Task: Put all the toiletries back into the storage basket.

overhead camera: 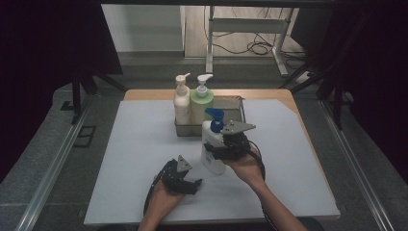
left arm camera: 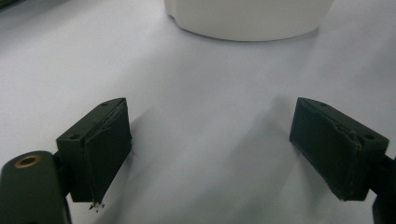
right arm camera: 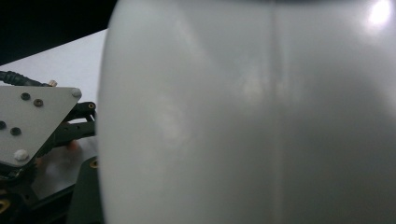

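**Bottle upright in the right tongs, tray just beyond**

The right tongs were clenched on the white pump bottle with the blue pump, gripping its body from the person's right side. The bottle stood upright, its long axis vertical, at or just above the white worktop; contact could not be told. The metal tray, holding a cream bottle and a green bottle, lay just behind it. The left tongs were released and empty, low over the worktop, near the bottle's base, which lay ahead of them.
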`<move>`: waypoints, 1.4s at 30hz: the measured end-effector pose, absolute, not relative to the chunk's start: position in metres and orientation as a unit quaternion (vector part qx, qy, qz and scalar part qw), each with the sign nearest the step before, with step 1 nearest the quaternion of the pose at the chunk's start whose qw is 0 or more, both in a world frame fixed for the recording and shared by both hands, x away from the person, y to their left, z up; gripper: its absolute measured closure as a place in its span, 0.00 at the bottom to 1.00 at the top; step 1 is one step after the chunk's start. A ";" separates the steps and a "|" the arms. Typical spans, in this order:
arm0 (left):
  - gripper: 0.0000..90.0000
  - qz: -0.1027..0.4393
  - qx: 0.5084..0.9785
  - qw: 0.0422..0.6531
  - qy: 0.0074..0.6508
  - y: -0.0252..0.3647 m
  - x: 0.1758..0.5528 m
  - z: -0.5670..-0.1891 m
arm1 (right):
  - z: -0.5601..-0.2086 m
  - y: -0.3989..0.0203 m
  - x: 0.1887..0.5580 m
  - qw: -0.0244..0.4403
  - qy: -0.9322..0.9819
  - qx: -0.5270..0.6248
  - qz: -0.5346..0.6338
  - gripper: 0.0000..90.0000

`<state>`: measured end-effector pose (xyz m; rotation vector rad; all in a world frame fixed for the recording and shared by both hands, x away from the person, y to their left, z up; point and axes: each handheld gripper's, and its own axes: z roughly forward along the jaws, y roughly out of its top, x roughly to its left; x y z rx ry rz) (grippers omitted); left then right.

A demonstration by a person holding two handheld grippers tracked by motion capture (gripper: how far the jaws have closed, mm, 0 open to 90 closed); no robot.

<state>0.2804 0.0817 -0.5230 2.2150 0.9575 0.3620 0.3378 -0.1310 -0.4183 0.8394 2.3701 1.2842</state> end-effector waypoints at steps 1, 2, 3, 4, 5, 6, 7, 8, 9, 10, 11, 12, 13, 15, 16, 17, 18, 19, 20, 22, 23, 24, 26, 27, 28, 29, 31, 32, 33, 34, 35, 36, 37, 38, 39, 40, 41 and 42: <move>0.14 0.139 0.853 0.344 0.368 0.082 0.280 -0.523 | -0.418 -0.132 0.338 0.156 0.830 0.293 0.448 0.41; 0.14 0.139 0.853 0.344 0.368 0.082 0.280 -0.523 | -0.416 -0.133 0.339 0.151 0.830 0.294 0.449 0.41; 0.14 0.139 0.853 0.344 0.368 0.082 0.280 -0.523 | -0.415 -0.134 0.340 0.148 0.830 0.295 0.449 0.41; 0.14 0.139 0.853 0.344 0.368 0.082 0.280 -0.523 | -0.414 -0.135 0.340 0.146 0.829 0.295 0.451 0.41; 0.14 0.139 0.853 0.344 0.368 0.082 0.280 -0.523 | -0.412 -0.136 0.341 0.146 0.829 0.296 0.452 0.41; 0.14 0.139 0.853 0.344 0.368 0.082 0.280 -0.523 | -0.410 -0.138 0.341 0.146 0.828 0.296 0.453 0.41; 0.14 0.139 0.853 0.344 0.368 0.082 0.280 -0.523 | -0.409 -0.138 0.341 0.148 0.828 0.296 0.454 0.41; 0.14 0.139 0.853 0.344 0.368 0.082 0.280 -0.523 | -0.407 -0.140 0.341 0.150 0.828 0.295 0.453 0.41; 0.14 0.139 0.853 0.344 0.368 0.082 0.280 -0.523 | -0.404 -0.141 0.341 0.151 0.828 0.294 0.453 0.41; 0.14 0.139 0.853 0.344 0.368 0.082 0.280 -0.523 | -0.402 -0.142 0.342 0.153 0.828 0.294 0.453 0.41; 0.14 0.139 0.853 0.344 0.368 0.082 0.281 -0.523 | -0.401 -0.143 0.342 0.155 0.828 0.294 0.452 0.41; 0.14 0.138 0.853 0.344 0.368 0.082 0.281 -0.523 | -0.398 -0.145 0.342 0.156 0.827 0.295 0.452 0.41; 0.14 0.139 0.852 0.344 0.369 0.082 0.280 -0.523 | -0.396 -0.146 0.343 0.156 0.827 0.294 0.452 0.41; 0.14 0.138 0.853 0.344 0.368 0.082 0.281 -0.523 | -0.392 -0.148 0.343 0.158 0.825 0.296 0.454 0.41; 0.14 0.138 0.853 0.344 0.368 0.082 0.281 -0.523 | -0.390 -0.150 0.344 0.158 0.824 0.299 0.455 0.41; 0.14 0.138 0.853 0.344 0.368 0.082 0.281 -0.523 | -0.388 -0.151 0.344 0.158 0.823 0.300 0.455 0.41; 0.14 0.138 0.853 0.344 0.368 0.082 0.281 -0.523 | -0.387 -0.152 0.345 0.158 0.822 0.300 0.457 0.41; 0.14 0.138 0.853 0.344 0.368 0.082 0.281 -0.523 | -0.385 -0.153 0.345 0.158 0.822 0.301 0.457 0.41; 0.14 0.139 0.853 0.344 0.367 0.082 0.281 -0.523 | -0.384 -0.154 0.345 0.157 0.822 0.301 0.457 0.41; 0.14 0.140 0.853 0.343 0.368 0.082 0.281 -0.523 | -0.379 -0.156 0.346 0.160 0.822 0.301 0.456 0.41; 0.14 0.140 0.853 0.344 0.368 0.082 0.281 -0.523 | -0.377 -0.157 0.346 0.162 0.822 0.301 0.456 0.41; 0.14 0.140 0.853 0.344 0.368 0.082 0.281 -0.523 | -0.375 -0.157 0.347 0.164 0.822 0.300 0.456 0.41; 0.14 0.140 0.853 0.343 0.368 0.082 0.281 -0.523 | -0.371 -0.159 0.348 0.164 0.820 0.301 0.458 0.41; 0.14 0.139 0.853 0.344 0.367 0.082 0.281 -0.523 | -0.369 -0.160 0.348 0.165 0.820 0.300 0.458 0.41; 0.14 0.139 0.853 0.344 0.367 0.082 0.281 -0.523 | -0.366 -0.161 0.349 0.165 0.819 0.301 0.460 0.41; 0.14 0.139 0.853 0.344 0.368 0.082 0.281 -0.523 | -0.364 -0.162 0.350 0.166 0.819 0.301 0.460 0.41; 0.14 0.139 0.853 0.344 0.368 0.082 0.281 -0.523 | -0.360 -0.164 0.352 0.169 0.817 0.303 0.460 0.41; 0.14 0.139 0.853 0.344 0.368 0.082 0.281 -0.523 | -0.358 -0.165 0.353 0.171 0.817 0.304 0.459 0.41; 0.14 0.139 0.853 0.344 0.368 0.082 0.281 -0.523 | -0.356 -0.166 0.355 0.173 0.817 0.305 0.458 0.41; 0.14 0.138 0.853 0.344 0.368 0.082 0.281 -0.523 | -0.355 -0.166 0.356 0.175 0.816 0.306 0.458 0.42; 0.14 0.138 0.853 0.344 0.368 0.082 0.281 -0.523 | -0.352 -0.168 0.358 0.178 0.815 0.307 0.457 0.42; 0.14 0.138 0.853 0.343 0.368 0.082 0.281 -0.523 | -0.350 -0.169 0.359 0.180 0.815 0.308 0.457 0.42; 0.14 0.138 0.853 0.344 0.368 0.082 0.281 -0.523 | -0.349 -0.170 0.361 0.182 0.814 0.310 0.456 0.42; 0.14 0.138 0.853 0.344 0.368 0.082 0.281 -0.523 | -0.347 -0.171 0.362 0.185 0.813 0.310 0.457 0.42; 0.14 0.138 0.853 0.344 0.368 0.082 0.281 -0.523 | -0.346 -0.172 0.363 0.187 0.812 0.309 0.458 0.42; 0.14 0.139 0.852 0.344 0.369 0.082 0.281 -0.523 | -0.345 -0.173 0.365 0.188 0.811 0.309 0.459 0.42; 0.14 0.139 0.852 0.344 0.369 0.082 0.281 -0.523 | -0.343 -0.175 0.367 0.192 0.810 0.309 0.461 0.42; 0.14 0.138 0.853 0.344 0.368 0.082 0.281 -0.523 | -0.342 -0.175 0.368 0.193 0.809 0.310 0.461 0.42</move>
